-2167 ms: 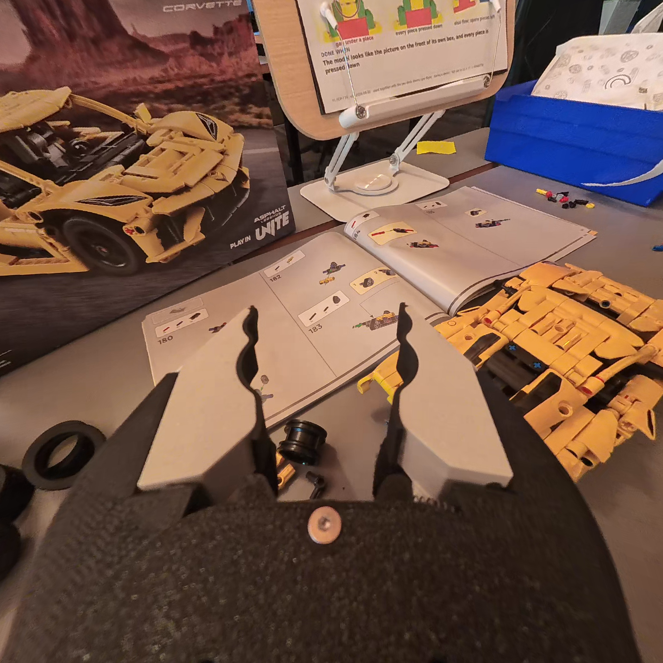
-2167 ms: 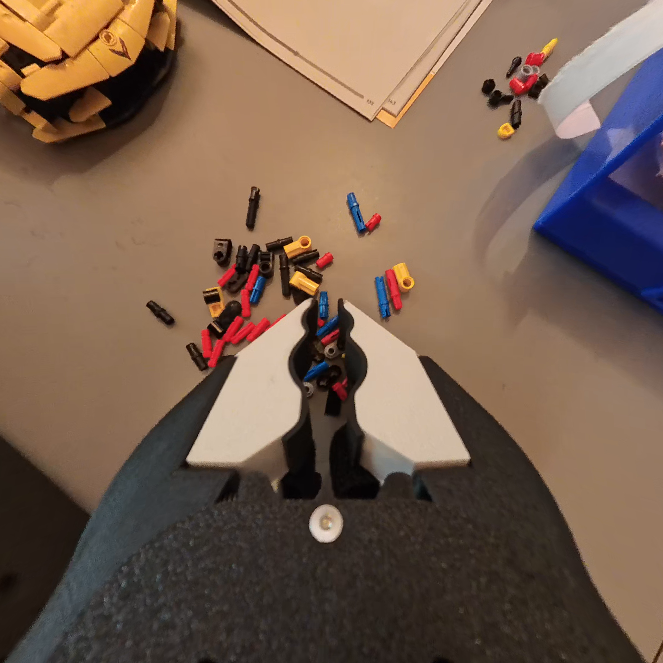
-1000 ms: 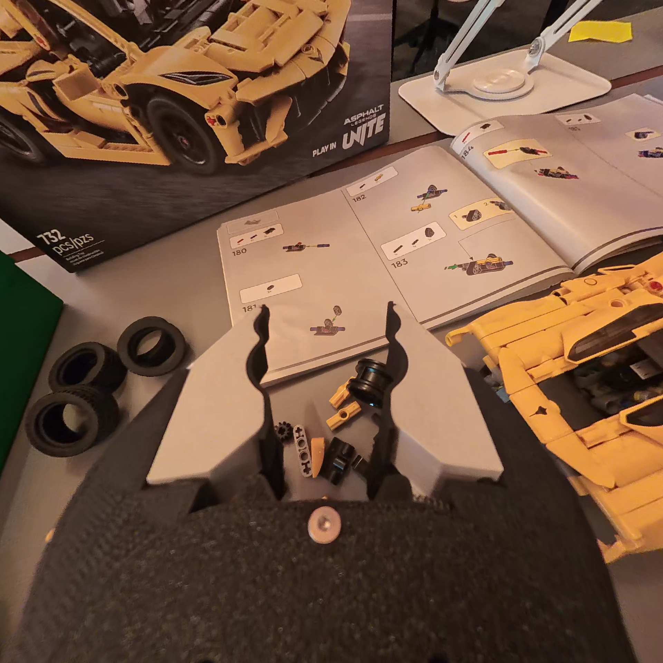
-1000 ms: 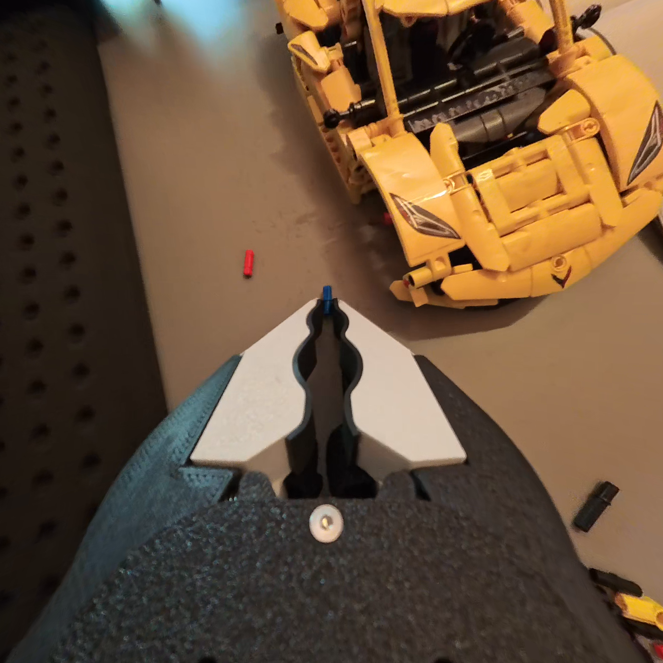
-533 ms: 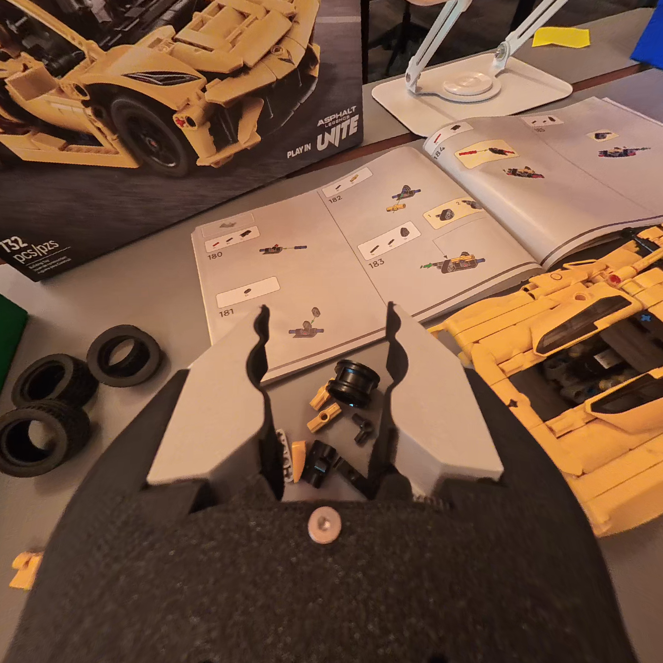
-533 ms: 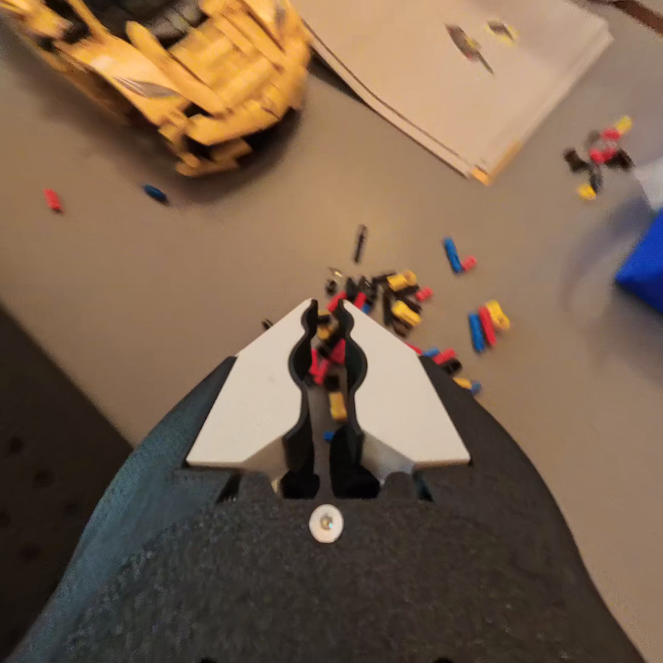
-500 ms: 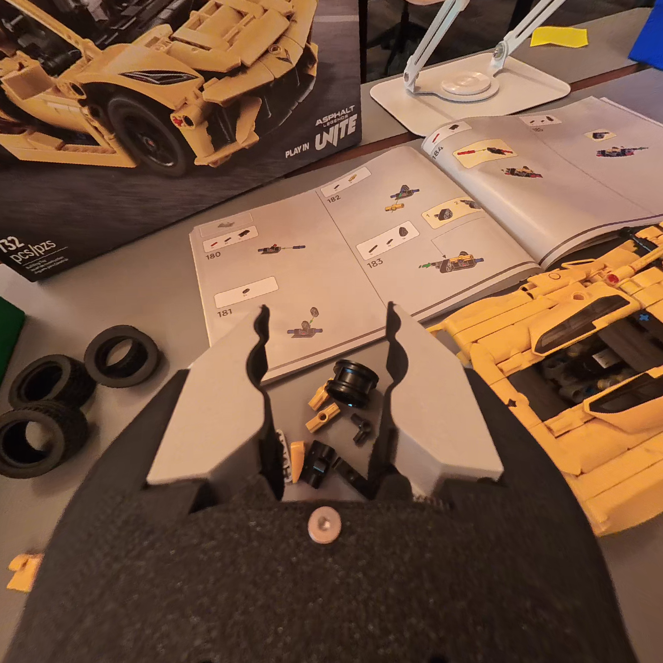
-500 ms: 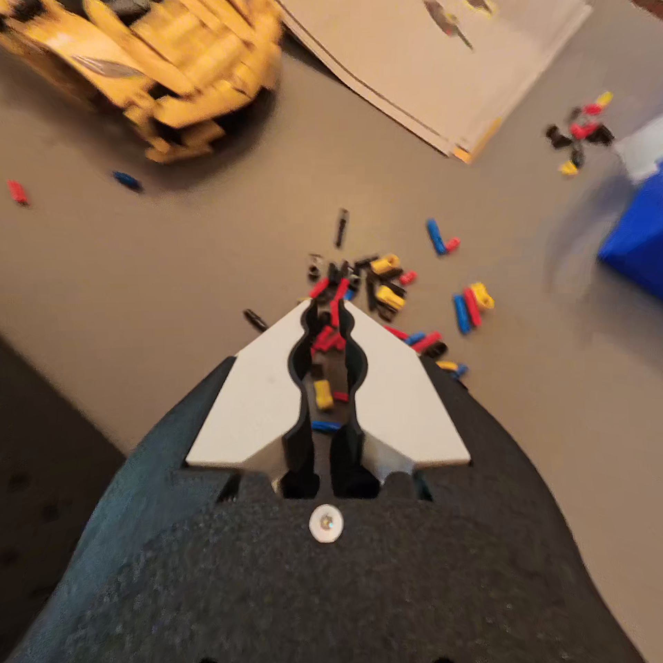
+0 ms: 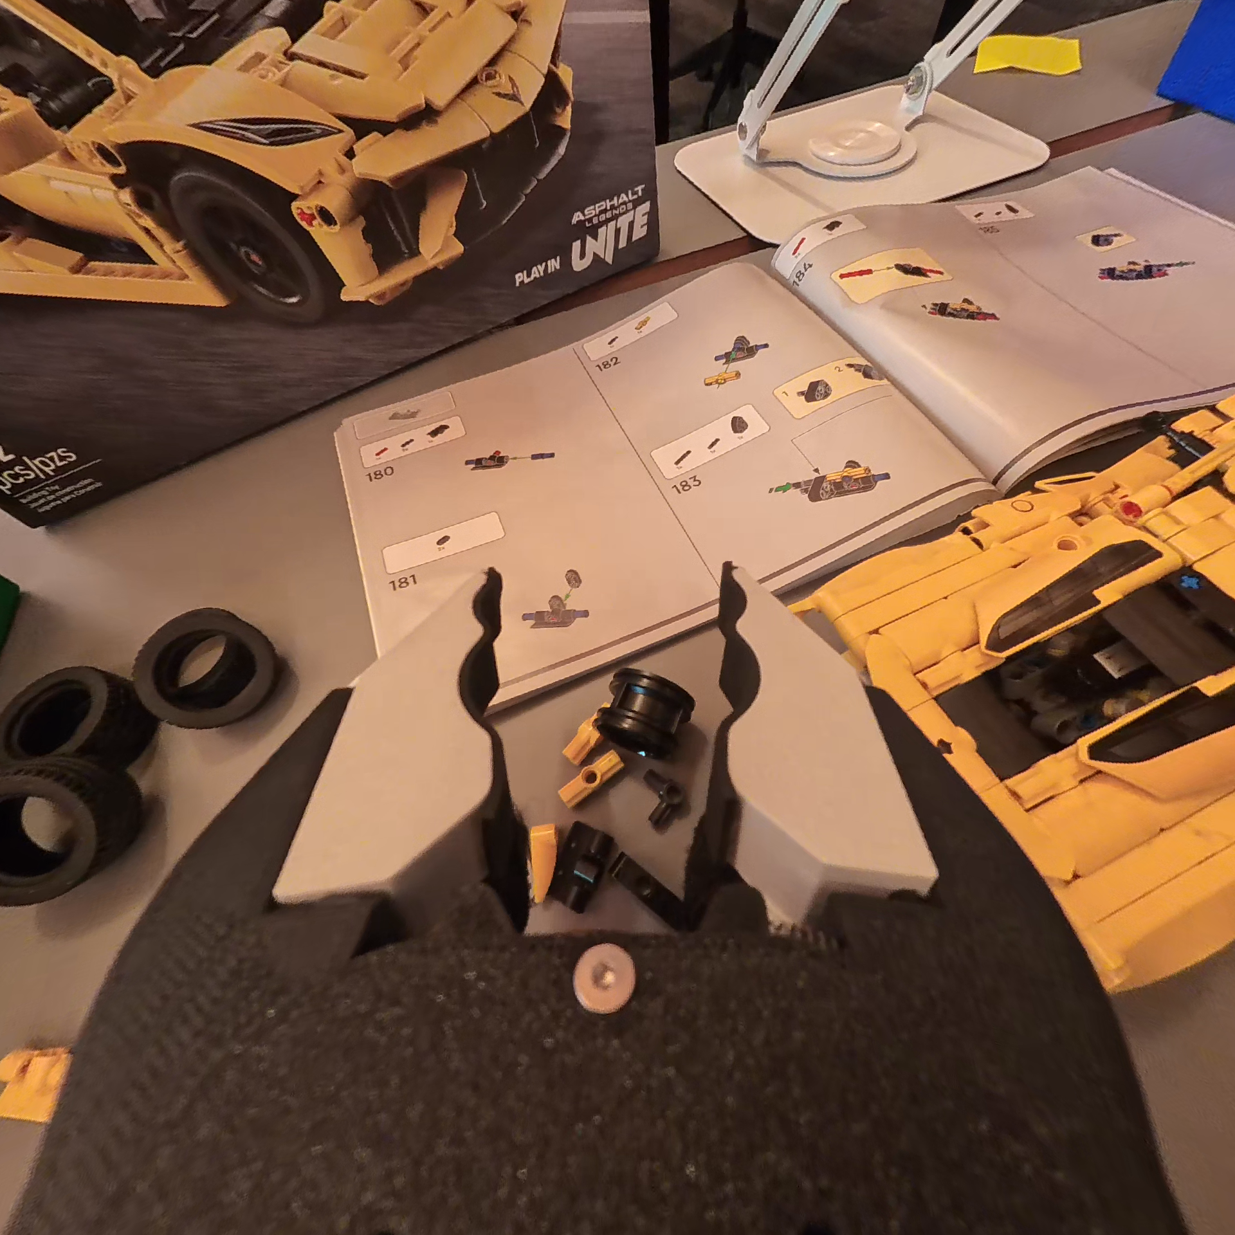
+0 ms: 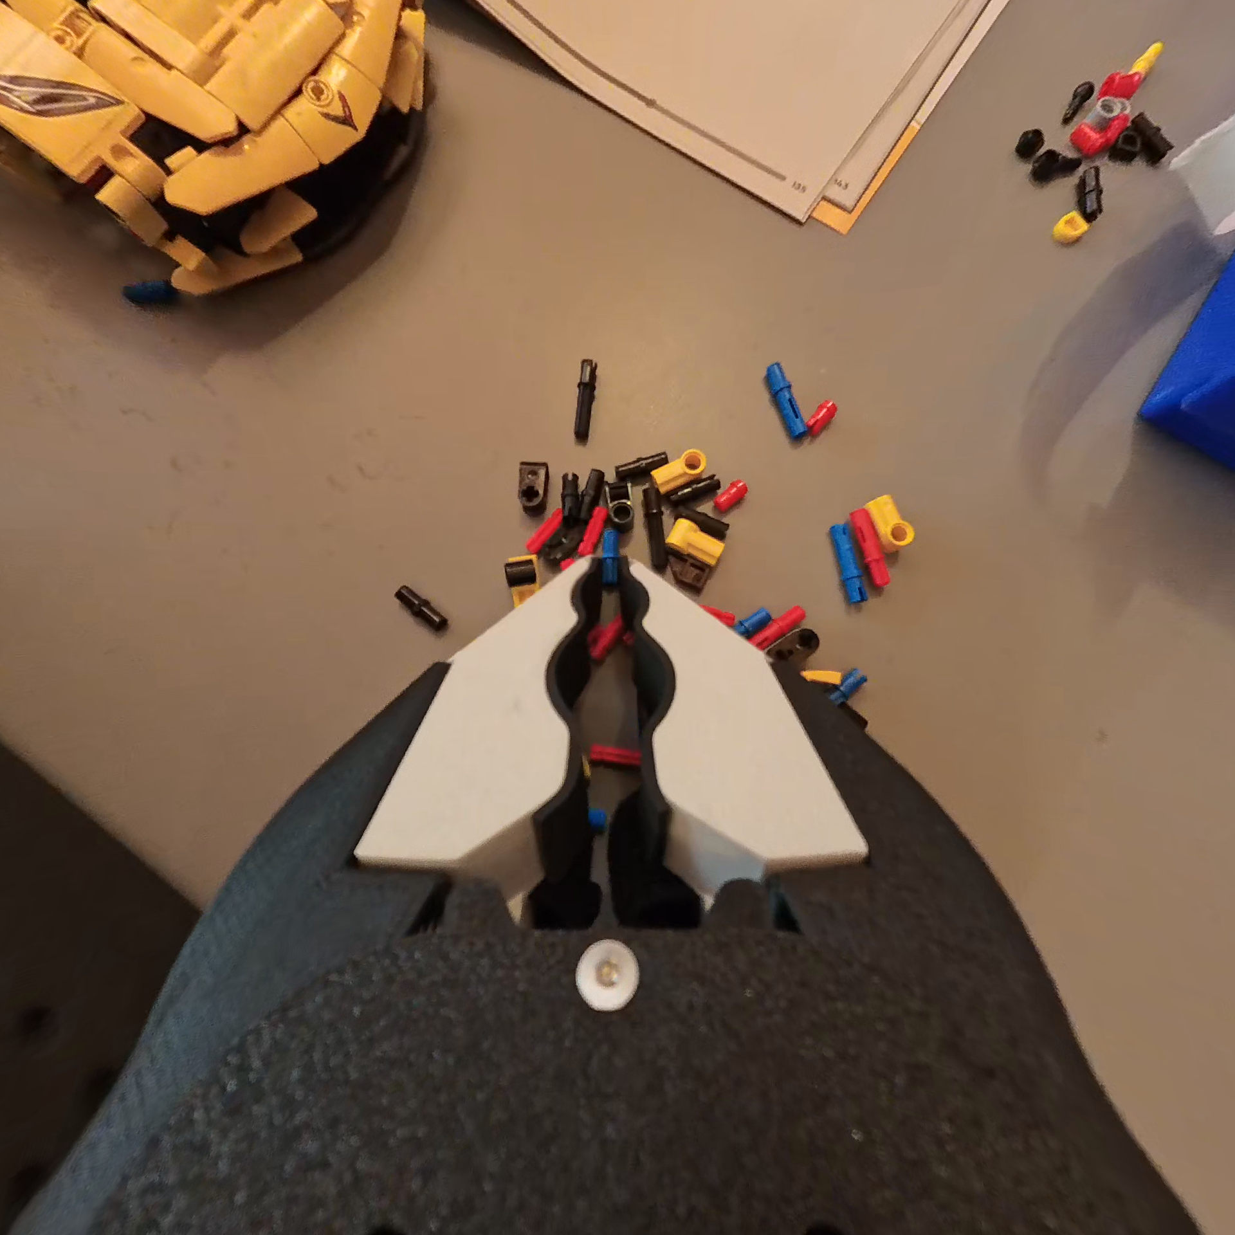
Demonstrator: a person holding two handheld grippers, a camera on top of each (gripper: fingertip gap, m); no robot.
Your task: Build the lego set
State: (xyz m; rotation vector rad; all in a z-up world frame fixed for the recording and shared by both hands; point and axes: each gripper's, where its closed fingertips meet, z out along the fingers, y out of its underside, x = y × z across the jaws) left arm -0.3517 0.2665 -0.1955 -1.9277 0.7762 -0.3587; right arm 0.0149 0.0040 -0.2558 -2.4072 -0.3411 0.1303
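Observation:
My left gripper (image 9: 609, 575) is open and empty. It hovers over loose parts on the grey table: a black wheel hub (image 9: 645, 712), two yellow connectors (image 9: 591, 778) and small black pieces (image 9: 665, 798). The partly built yellow car (image 9: 1042, 675) lies to its right. The open instruction booklet (image 9: 601, 468) lies just beyond. My right gripper (image 10: 609, 568) is over a pile of red, blue, black and yellow pins (image 10: 668, 508), its tips closed on a blue pin (image 10: 608, 544). The car's nose (image 10: 200, 120) is at upper left, with another blue pin (image 10: 148, 292) beside it.
Three black tyres (image 9: 207, 665) lie at the left. The set's box (image 9: 267, 200) stands behind, beside a white stand base (image 9: 862, 147). In the right wrist view there are the booklet corner (image 10: 735, 80), a small parts cluster (image 10: 1096, 133), a blue bin (image 10: 1196, 387) and the table edge (image 10: 100, 822). Spacing between my two grippers at the tips: around 45 cm. The black wheel hub (image 9: 645, 712) lies some 5 cm from my left tips, 45 cm from my right tips.
My right gripper carried a blue pin to the car's nose, left it there, swung back over the pin pile and narrowed its tips on another blue pin. The left gripper drifted slightly and stayed open.

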